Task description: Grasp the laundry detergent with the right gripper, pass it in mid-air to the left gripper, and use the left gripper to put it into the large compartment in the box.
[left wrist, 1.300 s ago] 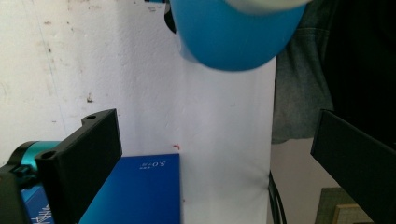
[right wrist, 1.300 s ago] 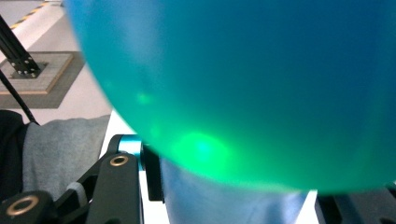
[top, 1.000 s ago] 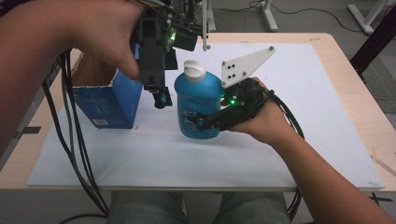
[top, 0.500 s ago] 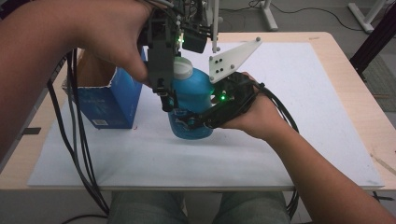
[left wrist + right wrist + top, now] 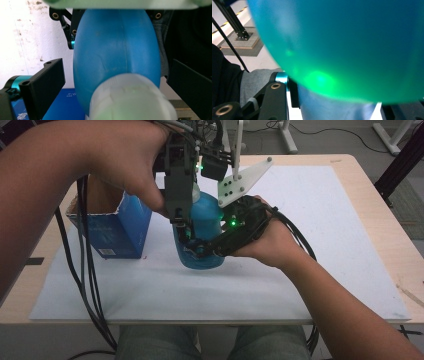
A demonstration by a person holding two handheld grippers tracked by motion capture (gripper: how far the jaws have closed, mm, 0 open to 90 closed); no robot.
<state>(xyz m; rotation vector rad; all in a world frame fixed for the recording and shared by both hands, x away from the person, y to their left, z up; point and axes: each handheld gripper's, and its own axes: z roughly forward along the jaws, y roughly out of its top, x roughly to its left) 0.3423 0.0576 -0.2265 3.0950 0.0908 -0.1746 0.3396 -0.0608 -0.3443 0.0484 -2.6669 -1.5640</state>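
One smooth rounded blue plastic bottle (image 5: 202,227) with ribbed white cap (image 5: 130,100) on your white-covered bench (image 5: 325,270), your right gripper (image 5: 200,251) clamping its body, your left gripper (image 5: 181,222) spread wide astride its cap, one open blue cardboard box (image 5: 117,227) beside.

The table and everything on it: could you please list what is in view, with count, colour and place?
Bottle: one, blue with a white cap, middle of the sheet, held at its body by the right hand-held gripper.
Box: one, blue, open top, left of the bottle.
Sheet: one, white, covering most of the table.
Table: one, light wood.
Left hand-held gripper: one, black, above the bottle, jaws apart on either side of the cap.
Right hand-held gripper: one, black with a grey plate, closed on the bottle.
Cables: several, black, hanging left.
Hands: two, left, right.
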